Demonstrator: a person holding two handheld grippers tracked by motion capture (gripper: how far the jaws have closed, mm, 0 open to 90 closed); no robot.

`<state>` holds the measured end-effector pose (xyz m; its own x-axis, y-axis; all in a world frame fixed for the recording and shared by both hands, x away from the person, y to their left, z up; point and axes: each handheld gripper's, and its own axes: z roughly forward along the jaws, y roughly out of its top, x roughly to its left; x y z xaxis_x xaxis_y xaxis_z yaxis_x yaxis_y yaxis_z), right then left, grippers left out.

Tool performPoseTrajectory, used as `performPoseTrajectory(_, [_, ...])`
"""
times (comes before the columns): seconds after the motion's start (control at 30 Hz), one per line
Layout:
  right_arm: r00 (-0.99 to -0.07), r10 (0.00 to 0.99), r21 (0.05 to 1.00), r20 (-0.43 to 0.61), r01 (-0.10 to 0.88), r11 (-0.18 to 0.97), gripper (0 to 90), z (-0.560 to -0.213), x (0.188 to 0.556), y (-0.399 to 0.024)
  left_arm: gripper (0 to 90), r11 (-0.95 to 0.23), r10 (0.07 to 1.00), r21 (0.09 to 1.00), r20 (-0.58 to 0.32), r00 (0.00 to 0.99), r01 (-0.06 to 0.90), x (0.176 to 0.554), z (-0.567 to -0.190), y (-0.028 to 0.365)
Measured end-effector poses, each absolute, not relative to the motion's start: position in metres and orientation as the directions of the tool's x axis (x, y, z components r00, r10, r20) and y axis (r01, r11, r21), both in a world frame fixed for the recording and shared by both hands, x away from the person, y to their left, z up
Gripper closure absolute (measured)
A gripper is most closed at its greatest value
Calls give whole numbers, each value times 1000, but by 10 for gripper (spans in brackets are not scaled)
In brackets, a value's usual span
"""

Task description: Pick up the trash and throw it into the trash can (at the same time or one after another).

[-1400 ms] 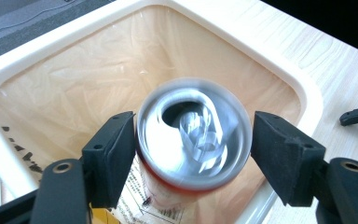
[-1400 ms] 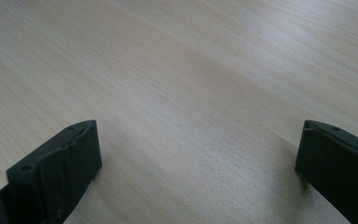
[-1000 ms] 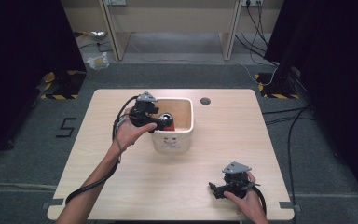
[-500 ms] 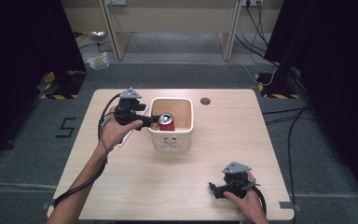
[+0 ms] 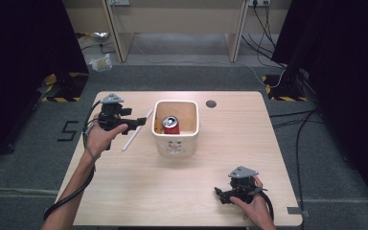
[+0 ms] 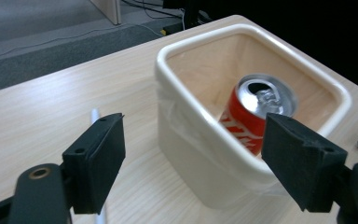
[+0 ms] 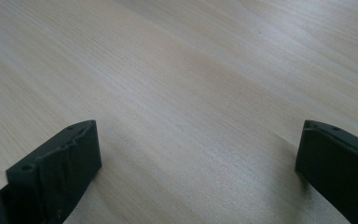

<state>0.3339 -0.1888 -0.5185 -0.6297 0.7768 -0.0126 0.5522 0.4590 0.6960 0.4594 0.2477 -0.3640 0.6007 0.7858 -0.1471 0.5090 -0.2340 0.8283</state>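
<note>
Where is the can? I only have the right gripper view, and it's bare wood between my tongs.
Observer: The red soda can sits inside a cream bin, ahead and left of your right tongs.
Operator: And the left tongs?
Observer: The left tongs are open and empty, just left of the bin.
Operator: Anything else there?
Observer: A thin white straw lies on the table under them.
</note>
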Motion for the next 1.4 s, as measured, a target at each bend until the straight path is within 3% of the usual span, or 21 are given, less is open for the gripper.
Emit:
performPoseTrajectory(0.97, [-628, 778, 694, -10, 555, 458, 2, -518, 334, -189, 303, -231, 884, 759, -98, 457, 609, 483, -473, 282])
performPoseTrajectory(1.4, [-628, 778, 695, -11, 555, 458, 2, -518, 334, -189, 457, -275, 897, 712, -51, 439, 646, 495, -504, 280])
